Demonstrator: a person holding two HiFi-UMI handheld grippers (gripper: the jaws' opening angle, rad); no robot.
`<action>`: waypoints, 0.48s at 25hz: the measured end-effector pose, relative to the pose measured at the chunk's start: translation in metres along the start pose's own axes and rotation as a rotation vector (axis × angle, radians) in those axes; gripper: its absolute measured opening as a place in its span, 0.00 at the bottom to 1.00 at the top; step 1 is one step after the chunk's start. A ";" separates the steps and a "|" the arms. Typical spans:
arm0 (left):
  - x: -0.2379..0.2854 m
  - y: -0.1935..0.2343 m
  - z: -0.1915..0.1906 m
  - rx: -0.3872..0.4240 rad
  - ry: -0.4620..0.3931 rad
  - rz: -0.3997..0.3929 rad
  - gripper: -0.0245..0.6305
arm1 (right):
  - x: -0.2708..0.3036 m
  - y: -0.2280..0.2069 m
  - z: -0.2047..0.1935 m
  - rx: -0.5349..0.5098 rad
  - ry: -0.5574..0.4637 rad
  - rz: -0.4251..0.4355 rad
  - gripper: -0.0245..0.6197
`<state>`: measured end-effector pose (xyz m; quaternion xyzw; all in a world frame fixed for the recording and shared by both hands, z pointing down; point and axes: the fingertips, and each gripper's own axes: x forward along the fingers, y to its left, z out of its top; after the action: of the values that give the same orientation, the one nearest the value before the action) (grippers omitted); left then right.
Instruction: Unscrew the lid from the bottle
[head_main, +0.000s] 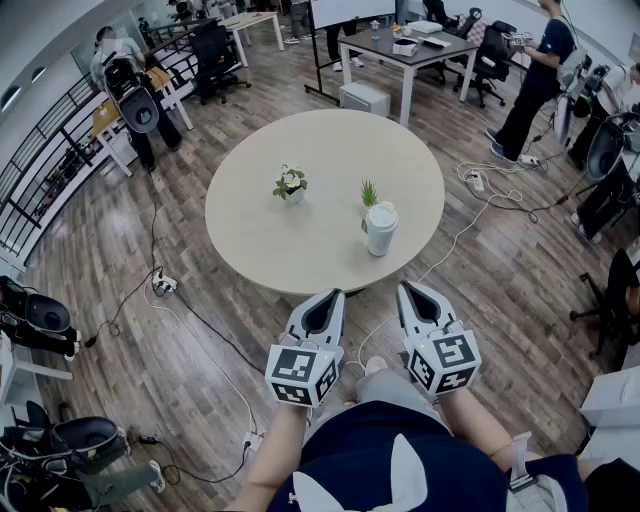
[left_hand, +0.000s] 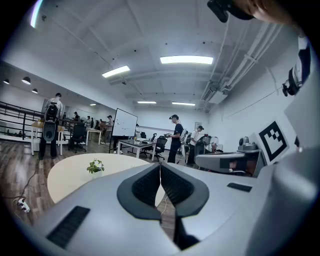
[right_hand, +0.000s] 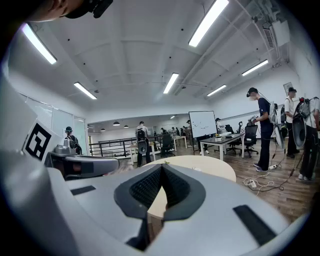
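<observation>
We hold the left gripper (head_main: 335, 294) and right gripper (head_main: 404, 288) short of the round worktop (head_main: 260, 230), jaws of both closed, empty. The white bottle (head_main: 381, 232), lid (head_main: 382, 211) on, stands at the worktop's four o'clock, beside a potted plant (head_main: 369, 193).

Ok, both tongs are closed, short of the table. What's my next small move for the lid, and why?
Probably open the right tongs and reach for the bottle: it stands upright on the table just ahead of them, lid on; both they and the left tongs are shut and empty.
</observation>
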<state>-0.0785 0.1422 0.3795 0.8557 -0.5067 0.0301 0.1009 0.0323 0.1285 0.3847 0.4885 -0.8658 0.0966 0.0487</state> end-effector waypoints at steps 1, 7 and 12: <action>0.003 0.000 -0.001 0.001 0.003 -0.003 0.07 | 0.001 0.000 0.001 0.003 -0.004 0.002 0.04; 0.019 -0.001 -0.012 0.008 0.039 -0.032 0.07 | 0.003 -0.008 0.001 0.032 -0.022 -0.011 0.05; 0.039 -0.008 -0.013 0.025 0.054 -0.055 0.07 | 0.005 -0.027 -0.004 0.056 -0.004 -0.017 0.05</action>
<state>-0.0522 0.1153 0.3974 0.8693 -0.4797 0.0565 0.1047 0.0526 0.1120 0.3931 0.4973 -0.8587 0.1191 0.0341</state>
